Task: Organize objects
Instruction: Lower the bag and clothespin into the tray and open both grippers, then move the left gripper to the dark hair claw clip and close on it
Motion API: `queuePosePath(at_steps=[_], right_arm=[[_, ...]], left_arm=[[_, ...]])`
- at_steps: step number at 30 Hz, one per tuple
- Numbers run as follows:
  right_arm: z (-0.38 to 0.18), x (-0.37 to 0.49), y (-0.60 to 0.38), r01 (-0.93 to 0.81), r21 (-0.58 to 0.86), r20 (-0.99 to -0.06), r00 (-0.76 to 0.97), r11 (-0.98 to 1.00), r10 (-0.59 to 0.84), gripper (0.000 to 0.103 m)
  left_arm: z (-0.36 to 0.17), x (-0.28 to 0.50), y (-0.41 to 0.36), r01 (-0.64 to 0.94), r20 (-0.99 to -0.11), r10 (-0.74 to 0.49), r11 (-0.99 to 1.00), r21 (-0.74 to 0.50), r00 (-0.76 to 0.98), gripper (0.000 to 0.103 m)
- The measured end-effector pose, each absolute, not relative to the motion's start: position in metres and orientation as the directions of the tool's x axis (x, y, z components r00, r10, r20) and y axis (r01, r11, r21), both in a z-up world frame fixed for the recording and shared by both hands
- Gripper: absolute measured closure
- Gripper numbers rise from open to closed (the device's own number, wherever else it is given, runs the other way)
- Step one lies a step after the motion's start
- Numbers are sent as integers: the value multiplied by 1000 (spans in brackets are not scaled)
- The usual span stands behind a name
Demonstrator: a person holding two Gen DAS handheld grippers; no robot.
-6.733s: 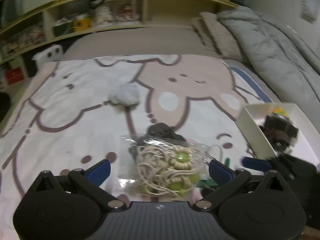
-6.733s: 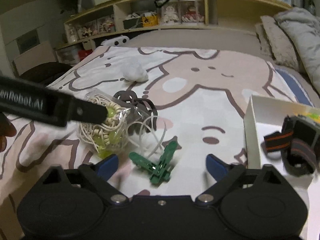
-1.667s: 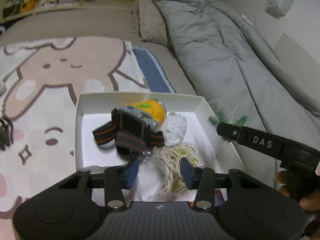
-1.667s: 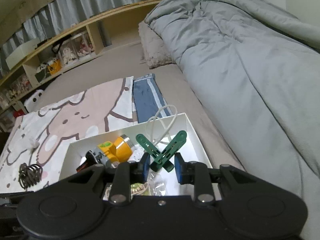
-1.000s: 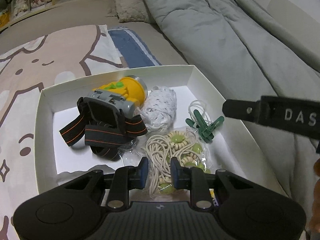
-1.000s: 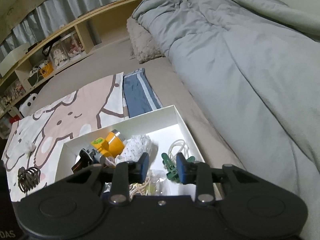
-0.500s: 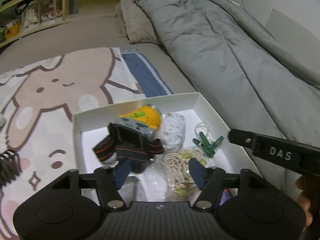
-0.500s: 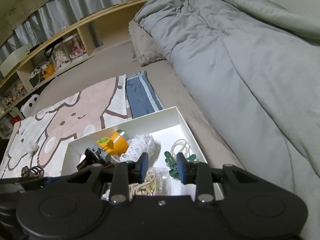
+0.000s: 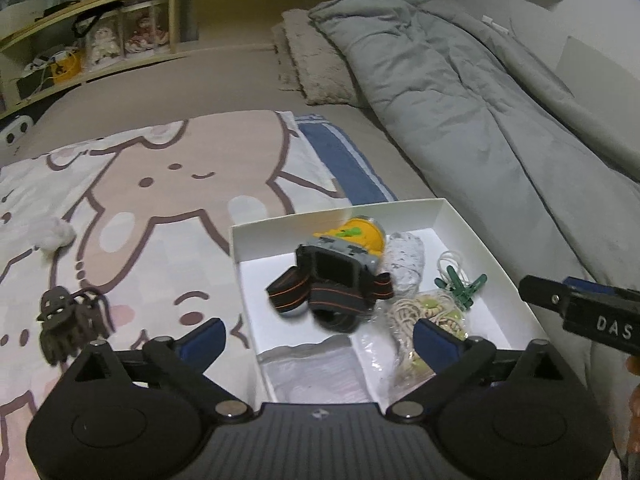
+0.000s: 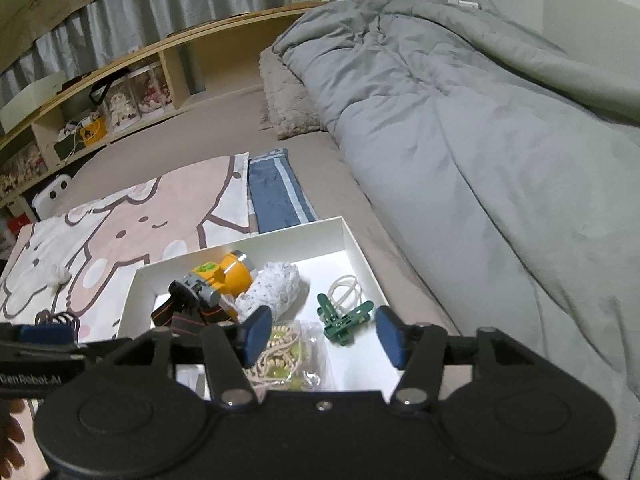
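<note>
A white box [image 9: 460, 220] [image 10: 352, 240] lies on the bed. In it are a yellow headlamp with black straps [image 9: 336, 272] [image 10: 216, 280], a white lace roll [image 9: 406, 260] [image 10: 276, 286], a green clip [image 9: 460, 284] [image 10: 344, 320] and a bag of cream cord with green beads [image 9: 424, 312] [image 10: 288, 352]. A black hair claw [image 9: 68, 324] [image 10: 56, 318] and a white fluffy ball [image 9: 52, 234] [image 10: 56, 276] lie on the cartoon blanket left of the box. My left gripper [image 9: 318, 340] is open and empty over the box's near left corner. My right gripper [image 10: 322, 334] is open and empty above the clip.
A grey duvet [image 9: 480, 100] [image 10: 460, 120] covers the bed's right side, with a pillow [image 9: 316, 64] at its head. A wooden shelf [image 9: 120, 32] [image 10: 120, 92] with boxes and figures runs along the far side. A blue striped cloth [image 10: 276, 196] lies beyond the box.
Both grippers have opened wide and pulled back from the box. The bead bag and green clip stay in the box. The left view has swung left, showing the hair claw again.
</note>
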State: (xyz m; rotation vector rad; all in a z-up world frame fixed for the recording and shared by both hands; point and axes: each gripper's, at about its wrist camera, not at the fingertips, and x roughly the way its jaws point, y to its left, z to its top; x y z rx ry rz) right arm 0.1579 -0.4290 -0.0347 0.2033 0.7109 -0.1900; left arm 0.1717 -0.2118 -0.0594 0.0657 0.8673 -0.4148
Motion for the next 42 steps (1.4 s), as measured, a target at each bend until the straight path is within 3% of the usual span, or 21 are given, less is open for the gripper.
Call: queuePosePath(at_steps=[2, 13, 16, 35, 42], right_arm=[[-32, 154, -423, 235, 101, -662, 741, 967, -111, 31], [-28, 131, -411, 276, 23, -658, 727, 961, -194, 3], [-29, 126, -414, 297, 39, -654, 730, 954, -201, 0], [-34, 127, -402, 287, 18, -660, 723, 958, -204, 0], [-36, 134, -386, 250, 40, -645, 746, 967, -166, 0]], left_arm=[[-58, 170, -207, 374, -748, -325, 921, -112, 578, 1], [-57, 158, -179, 350, -735, -302, 932, -94, 607, 0], [-60, 156, -172, 337, -736, -297, 936, -99, 609, 0], [-66, 160, -128, 282, -726, -287, 950, -132, 625, 0], [-70, 175, -98, 199, -720, -227, 972, -125, 656, 0]])
